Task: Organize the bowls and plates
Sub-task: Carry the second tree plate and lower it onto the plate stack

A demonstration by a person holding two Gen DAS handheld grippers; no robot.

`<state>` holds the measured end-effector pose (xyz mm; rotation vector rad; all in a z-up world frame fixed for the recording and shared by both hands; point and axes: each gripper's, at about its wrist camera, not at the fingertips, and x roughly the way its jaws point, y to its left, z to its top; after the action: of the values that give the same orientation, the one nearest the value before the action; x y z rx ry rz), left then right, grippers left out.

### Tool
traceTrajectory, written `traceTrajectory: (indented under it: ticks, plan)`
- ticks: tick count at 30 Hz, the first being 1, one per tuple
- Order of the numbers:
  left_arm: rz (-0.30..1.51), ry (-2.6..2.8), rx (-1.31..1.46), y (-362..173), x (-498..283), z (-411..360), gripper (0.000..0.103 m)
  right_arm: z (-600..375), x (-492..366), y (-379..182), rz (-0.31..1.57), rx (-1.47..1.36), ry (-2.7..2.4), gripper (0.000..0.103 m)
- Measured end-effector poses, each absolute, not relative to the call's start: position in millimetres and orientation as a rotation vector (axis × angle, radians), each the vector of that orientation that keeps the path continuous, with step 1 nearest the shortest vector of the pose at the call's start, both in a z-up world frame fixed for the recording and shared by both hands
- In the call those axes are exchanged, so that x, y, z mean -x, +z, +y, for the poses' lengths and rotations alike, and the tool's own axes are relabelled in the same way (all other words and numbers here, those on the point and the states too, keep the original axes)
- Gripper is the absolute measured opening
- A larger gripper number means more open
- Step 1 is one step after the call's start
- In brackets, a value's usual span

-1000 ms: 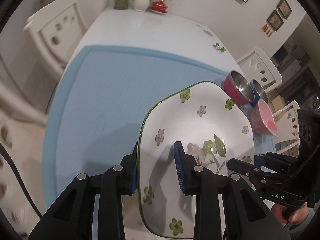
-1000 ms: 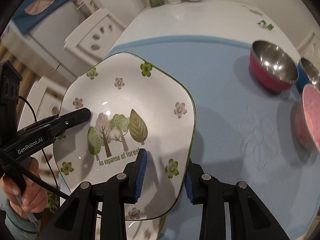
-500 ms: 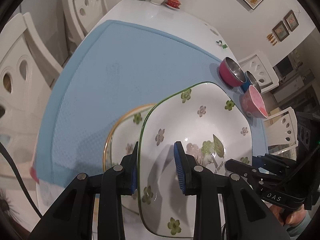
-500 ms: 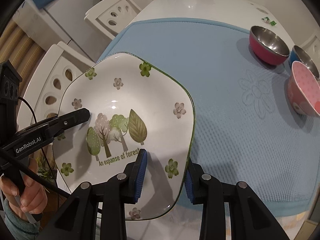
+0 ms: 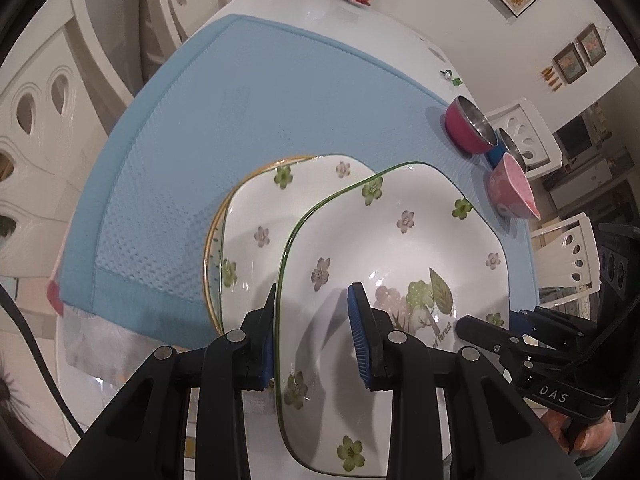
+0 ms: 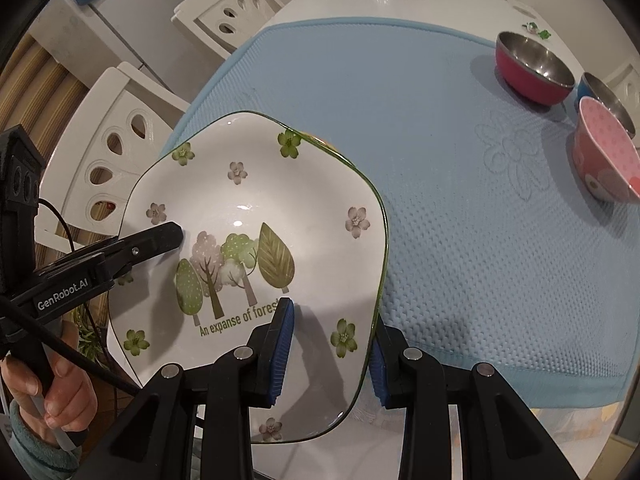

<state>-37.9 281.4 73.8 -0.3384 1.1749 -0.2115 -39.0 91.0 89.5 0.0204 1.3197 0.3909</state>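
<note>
Both claws pinch the rim of the tree plate [image 5: 400, 248]: the left gripper [image 5: 316, 332] holds its left edge and the right gripper [image 6: 332, 356] its right edge, so it hangs just ahead of them, above the plate stack [image 5: 256, 216] on the blue mat [image 5: 224, 112]. If one claw lowers faster, I think the glazed rim can slip from the pads and knock hard on the plate below.

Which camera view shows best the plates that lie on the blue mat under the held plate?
The left wrist view: the stacked plates lie beside the held plate, showing flowers and a gold rim. In the right wrist view the held plate hides them; only a sliver peeks out.
</note>
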Motion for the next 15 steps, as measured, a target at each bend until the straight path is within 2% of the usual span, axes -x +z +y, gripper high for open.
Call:
traceTrajectory:
  ticks: [15]
  plan:
    - [1.209, -0.199, 0.363, 46.1, 23.2, 287.0, 0.026, 109.7, 21.0, 66.9, 1.364, -0.021, 0.357, 0.033]
